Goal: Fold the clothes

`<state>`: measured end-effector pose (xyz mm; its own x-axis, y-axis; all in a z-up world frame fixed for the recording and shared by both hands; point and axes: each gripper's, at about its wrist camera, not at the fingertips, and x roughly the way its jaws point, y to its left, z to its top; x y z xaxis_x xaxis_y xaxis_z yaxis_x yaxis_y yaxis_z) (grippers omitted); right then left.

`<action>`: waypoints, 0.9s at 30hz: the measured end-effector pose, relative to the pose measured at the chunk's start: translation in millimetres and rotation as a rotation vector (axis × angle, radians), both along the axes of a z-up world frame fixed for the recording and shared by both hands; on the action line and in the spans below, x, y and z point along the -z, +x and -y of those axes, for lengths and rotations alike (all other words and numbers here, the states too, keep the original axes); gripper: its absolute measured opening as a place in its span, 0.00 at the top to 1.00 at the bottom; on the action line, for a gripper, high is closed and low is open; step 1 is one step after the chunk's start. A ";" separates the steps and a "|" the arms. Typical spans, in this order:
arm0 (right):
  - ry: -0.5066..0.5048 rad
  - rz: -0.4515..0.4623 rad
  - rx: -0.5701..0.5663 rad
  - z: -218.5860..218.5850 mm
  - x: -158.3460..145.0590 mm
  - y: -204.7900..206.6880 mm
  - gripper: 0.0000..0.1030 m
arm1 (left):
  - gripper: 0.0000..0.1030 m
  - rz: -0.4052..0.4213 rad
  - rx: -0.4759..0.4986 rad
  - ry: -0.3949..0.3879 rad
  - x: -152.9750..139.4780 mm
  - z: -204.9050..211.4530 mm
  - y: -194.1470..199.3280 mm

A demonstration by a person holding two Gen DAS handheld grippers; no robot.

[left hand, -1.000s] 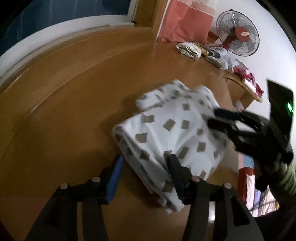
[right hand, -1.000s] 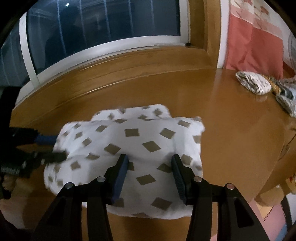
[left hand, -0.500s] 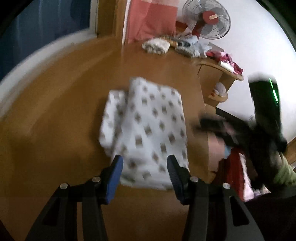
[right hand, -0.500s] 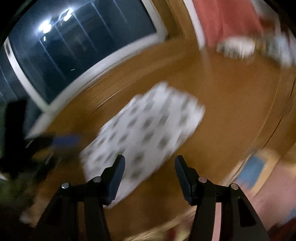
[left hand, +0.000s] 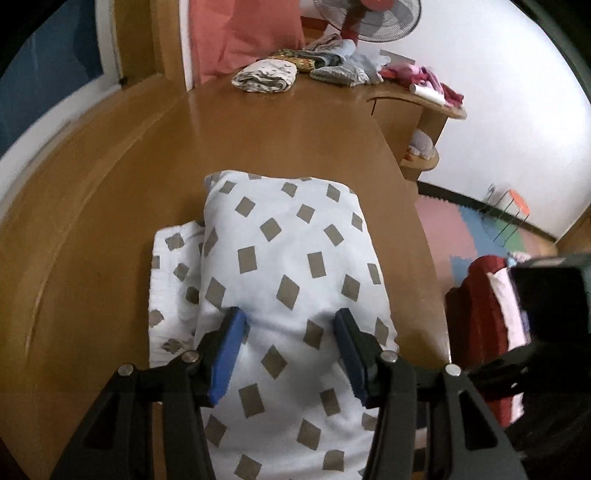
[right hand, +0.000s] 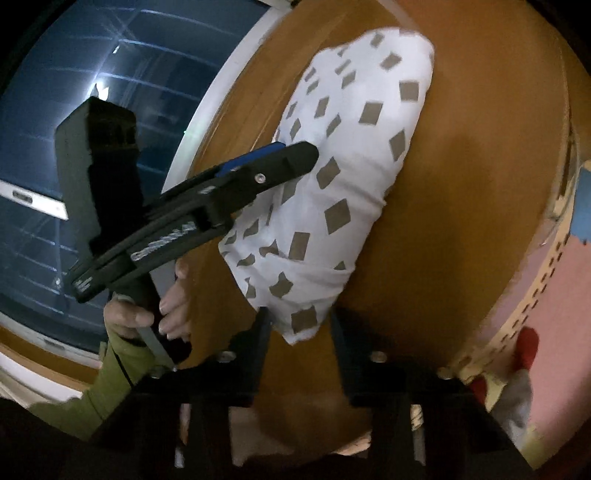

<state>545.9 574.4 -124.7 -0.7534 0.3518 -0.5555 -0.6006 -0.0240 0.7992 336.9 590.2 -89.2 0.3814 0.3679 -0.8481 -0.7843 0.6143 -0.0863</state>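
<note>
Folded white garment (left hand: 295, 266) with grey diamonds lies on the wooden tabletop (left hand: 280, 136). Left gripper (left hand: 288, 343) jaws spread, resting on the garment's near end. Right gripper (right hand: 299, 328) jaws spread, at the bundle's corner. Loose clothes pile (left hand: 332, 66) at 12 o'clock, well apart.

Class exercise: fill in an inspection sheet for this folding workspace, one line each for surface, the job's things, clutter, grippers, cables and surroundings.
Surface: glossy wooden table.
Job's things: white patterned garment, folded into a thick bundle.
Clutter: pile of clothes at the far end.
Grippers: left gripper open, fingers resting on the garment; right gripper open at the bundle's near corner.
Cables: nothing seen.
Surroundings: dark window, pink curtain, fan, foam floor mats.
</note>
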 end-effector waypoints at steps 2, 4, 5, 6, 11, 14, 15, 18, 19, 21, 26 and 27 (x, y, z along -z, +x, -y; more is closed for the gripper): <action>0.004 0.001 0.006 -1.0 2.1 -3.0 0.86 | 0.54 0.009 -0.018 -0.006 0.0 -1.9 -1.1; 0.032 0.009 0.004 4.6 -1.5 -6.6 0.88 | 0.52 0.001 -0.046 -0.008 1.8 -4.4 1.9; 0.040 0.019 -0.005 8.7 -3.8 -9.0 0.89 | 0.52 -0.003 -0.059 -0.011 2.9 -5.1 2.5; 0.048 0.029 -0.013 12.8 -6.1 -11.4 0.90 | 0.52 -0.005 -0.072 -0.015 3.9 -5.2 1.5; 0.090 0.080 -0.056 33.1 -17.6 -23.3 0.98 | 0.52 -0.024 -0.139 -0.026 8.1 -11.0 8.2; 0.115 0.103 -0.078 44.6 -24.0 -29.2 0.98 | 0.52 -0.041 -0.158 -0.025 8.7 -10.7 11.1; 0.121 0.093 -0.073 46.3 -24.3 -28.0 0.98 | 0.51 -0.045 -0.161 -0.025 8.7 -10.4 11.6; 0.113 0.084 -0.083 50.9 -20.0 -30.4 0.98 | 0.51 -0.045 -0.168 -0.027 7.6 -10.4 12.5; 0.107 0.082 -0.090 52.7 -17.7 -32.2 0.98 | 0.51 -0.046 -0.167 -0.026 7.5 -9.9 12.4; 0.107 0.079 -0.137 57.5 -16.4 -40.4 1.00 | 0.51 -0.051 -0.167 -0.022 7.3 -8.8 12.4; 0.222 0.252 -0.215 71.0 -39.3 -54.6 0.99 | 0.53 -0.053 -0.168 -0.002 2.5 -0.4 13.3; 0.245 0.272 -0.192 71.3 -44.8 -47.4 0.99 | 0.53 -0.045 -0.171 0.002 -0.1 3.4 11.3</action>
